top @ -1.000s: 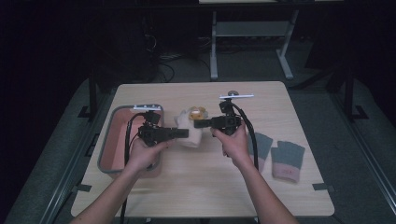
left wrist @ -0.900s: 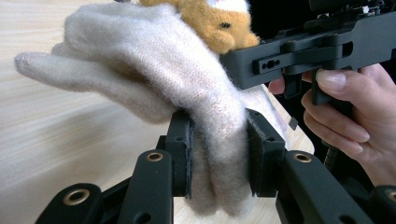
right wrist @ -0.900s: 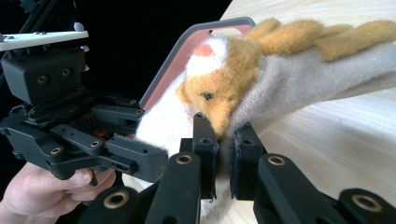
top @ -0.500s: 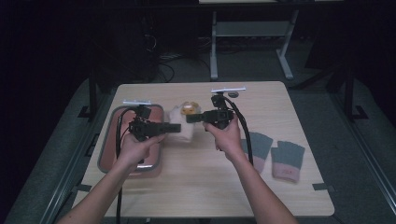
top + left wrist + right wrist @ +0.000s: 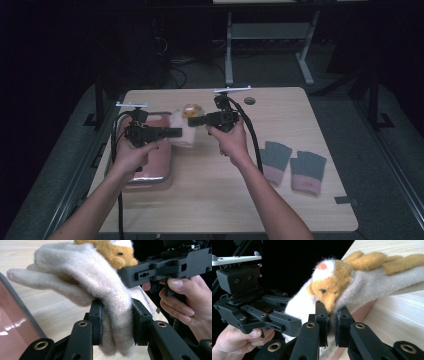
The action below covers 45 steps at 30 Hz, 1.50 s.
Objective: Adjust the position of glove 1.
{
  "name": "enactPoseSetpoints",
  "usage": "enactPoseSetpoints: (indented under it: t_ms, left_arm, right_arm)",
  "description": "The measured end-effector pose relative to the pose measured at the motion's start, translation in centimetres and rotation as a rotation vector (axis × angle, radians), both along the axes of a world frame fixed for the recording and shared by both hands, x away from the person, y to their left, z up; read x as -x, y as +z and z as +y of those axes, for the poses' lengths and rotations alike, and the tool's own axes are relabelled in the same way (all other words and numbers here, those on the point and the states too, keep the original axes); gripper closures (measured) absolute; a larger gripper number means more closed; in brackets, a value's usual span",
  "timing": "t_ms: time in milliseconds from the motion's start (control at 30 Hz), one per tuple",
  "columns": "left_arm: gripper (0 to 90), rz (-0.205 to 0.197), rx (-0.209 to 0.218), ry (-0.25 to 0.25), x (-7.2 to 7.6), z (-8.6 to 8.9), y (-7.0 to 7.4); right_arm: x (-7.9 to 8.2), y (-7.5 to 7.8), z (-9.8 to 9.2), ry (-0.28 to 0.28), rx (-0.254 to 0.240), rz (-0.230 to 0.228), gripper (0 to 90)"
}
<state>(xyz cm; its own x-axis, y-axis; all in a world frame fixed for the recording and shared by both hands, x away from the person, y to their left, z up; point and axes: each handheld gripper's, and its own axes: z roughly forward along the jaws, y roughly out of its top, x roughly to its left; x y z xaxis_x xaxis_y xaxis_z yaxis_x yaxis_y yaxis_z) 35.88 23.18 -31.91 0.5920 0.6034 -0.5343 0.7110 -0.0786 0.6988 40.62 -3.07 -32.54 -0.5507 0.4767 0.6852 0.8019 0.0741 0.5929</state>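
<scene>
- Left gripper (image 5: 172, 132) clamped on the cream woolly glove (image 5: 105, 290), jaws pressing a thick fold of the cuff end from both sides, as seen in the left gripper view.
- Right gripper (image 5: 192, 121) closed narrow on the same glove (image 5: 372, 282), pinching its edge just under the orange plush animal face (image 5: 329, 287) sewn on it.
- Glove (image 5: 182, 131) held up off the table (image 5: 260, 200), stretched between the two grippers, above the tray's right edge and the bare wood beside it.
- Glove fingers drooping free toward the table in the left gripper view; orange face on top, next to the right gripper's black body (image 5: 165, 267).
- Pink tray (image 5: 157, 165) with dark rim flat on the left part of the table, below and behind the left hand (image 5: 131, 157).
- Right hand (image 5: 230, 142) wrapped round its gripper's handle, black cable trailing down along the forearm.
- Pair of grey fingerless gloves (image 5: 292, 162) with pink cuffs side by side on the right of the table, well apart from both grippers.
- Both forearms reaching in from the near edge, grippers pointing at each other, tips close together.
</scene>
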Motion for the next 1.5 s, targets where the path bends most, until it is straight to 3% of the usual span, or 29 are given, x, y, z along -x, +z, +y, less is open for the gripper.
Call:
enactPoseSetpoints:
  t_ms: [433,567,1500]
  left_arm:
    - [66.3,-0.011,-0.006,0.017,0.5,2.3,0.6]
    - [66.3,-0.003,0.010,0.027,0.5,2.9,0.6]
    - [66.3,0.011,0.010,0.074,1.0,7.2,1.1]
  right_arm:
    - [-0.3,0.6,2.4,0.041,-0.004,-0.002,82.9]
    - [-0.4,0.6,3.0,0.042,-0.011,0.004,82.8]
    - [-1.4,1.2,7.6,0.114,0.001,0.003,82.9]
